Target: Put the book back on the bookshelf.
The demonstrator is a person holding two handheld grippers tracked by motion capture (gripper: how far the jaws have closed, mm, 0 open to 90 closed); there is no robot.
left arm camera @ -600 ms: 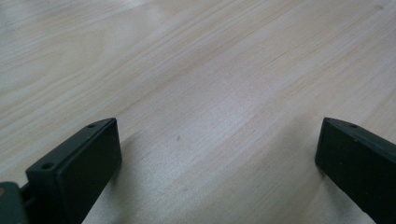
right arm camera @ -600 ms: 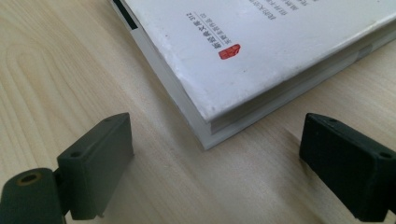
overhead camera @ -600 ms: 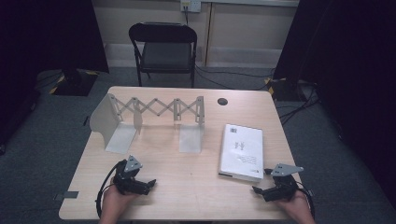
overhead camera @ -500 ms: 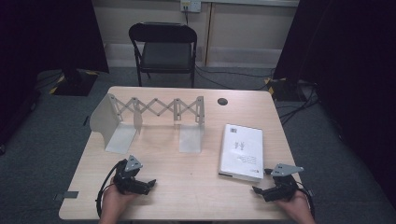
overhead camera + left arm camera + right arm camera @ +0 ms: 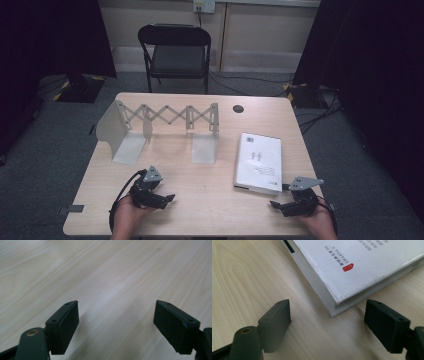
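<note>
The right hand-held gripper, jaws open and empty, faces the stiff, rather heavy book, best gripped at its corner

High view: above the near edge of the table, facing forward and down. Gripper views: riding low, close over the tabletop. Right gripper view and high view share the book corner.

Looked like a lab or recording studio setup, not anyone's home: black curtains hung on both sides, grey carpet floor with cables running to a wall outlet, one folding chair behind a plain wooden table.
</note>
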